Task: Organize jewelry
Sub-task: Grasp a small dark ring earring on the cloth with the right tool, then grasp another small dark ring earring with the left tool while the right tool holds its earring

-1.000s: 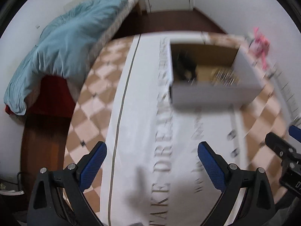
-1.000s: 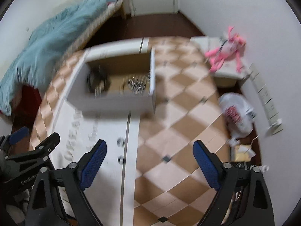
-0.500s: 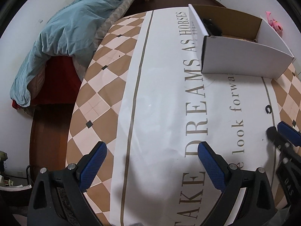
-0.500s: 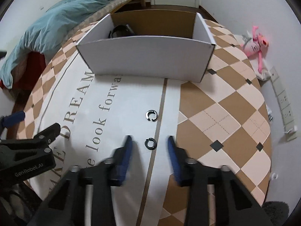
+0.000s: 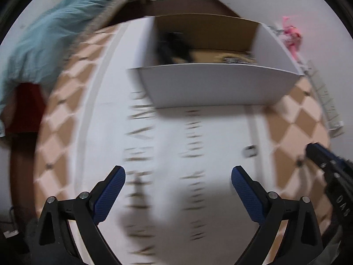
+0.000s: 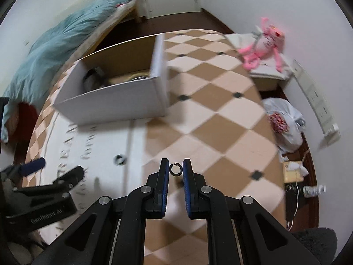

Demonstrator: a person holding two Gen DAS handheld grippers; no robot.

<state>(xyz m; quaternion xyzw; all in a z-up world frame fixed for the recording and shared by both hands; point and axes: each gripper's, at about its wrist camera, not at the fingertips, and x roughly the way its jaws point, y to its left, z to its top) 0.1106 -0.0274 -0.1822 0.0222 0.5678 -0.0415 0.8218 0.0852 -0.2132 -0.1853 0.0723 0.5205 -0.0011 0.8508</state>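
Note:
My right gripper is shut on a small black open ring, held between its blue pads above the checked tablecloth. A second black ring lies on the white cloth strip to the left; it also shows blurred in the left wrist view. The white cardboard box stands at the back, with dark jewelry inside. In the left wrist view the box is ahead. My left gripper is open and empty above the printed cloth.
A blue duvet lies on a bed at the left. A pink plush toy sits on a low stand at the right. A white plastic bag and cables lie on the floor beyond the table's right edge.
My right gripper has closed on one of the two rings and lifted it off the cloth. Both views have risen and tilted, and the box now appears farther off.

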